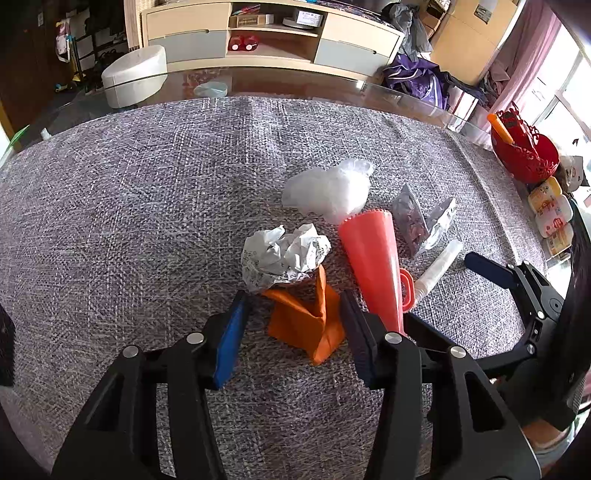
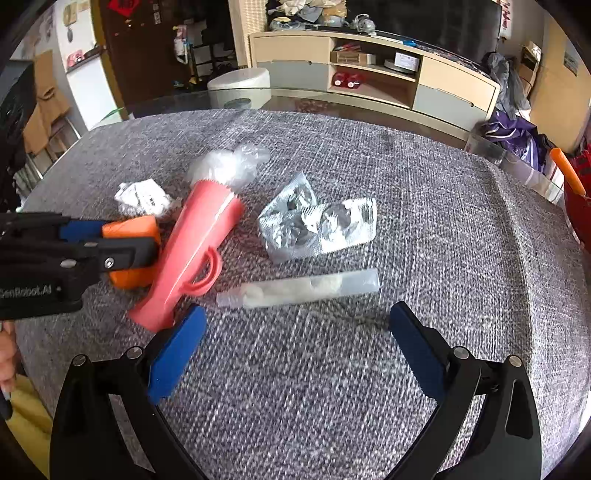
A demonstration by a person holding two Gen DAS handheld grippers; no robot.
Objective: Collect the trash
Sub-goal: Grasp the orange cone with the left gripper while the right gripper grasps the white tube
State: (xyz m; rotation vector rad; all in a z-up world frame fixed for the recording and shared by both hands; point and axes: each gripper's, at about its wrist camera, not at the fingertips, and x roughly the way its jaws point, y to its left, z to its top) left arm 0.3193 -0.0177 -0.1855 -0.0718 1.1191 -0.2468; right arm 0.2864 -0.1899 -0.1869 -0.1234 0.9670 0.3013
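Note:
My left gripper [image 1: 293, 301] is open astride an orange folded paper [image 1: 303, 321] on the grey cloth; a gap shows at the left pad. A crumpled white paper [image 1: 284, 258] lies just beyond it. To the right lie a coral plastic cone with a handle [image 2: 199, 243] and a clear plastic wrap [image 2: 229, 166] at its wide end. Silver blister packs [image 2: 317, 229] lie further right. My right gripper [image 2: 299, 314] stands wide open and empty just in front of a clear plastic tube [image 2: 303, 288].
A grey woven cloth [image 1: 147, 221] covers a glass-topped table. A red basket [image 1: 524, 151] and yellow-white packets [image 1: 550, 210] stand at its right edge. Beyond the table are a white stool [image 1: 133, 74] and a low cabinet [image 1: 273, 33].

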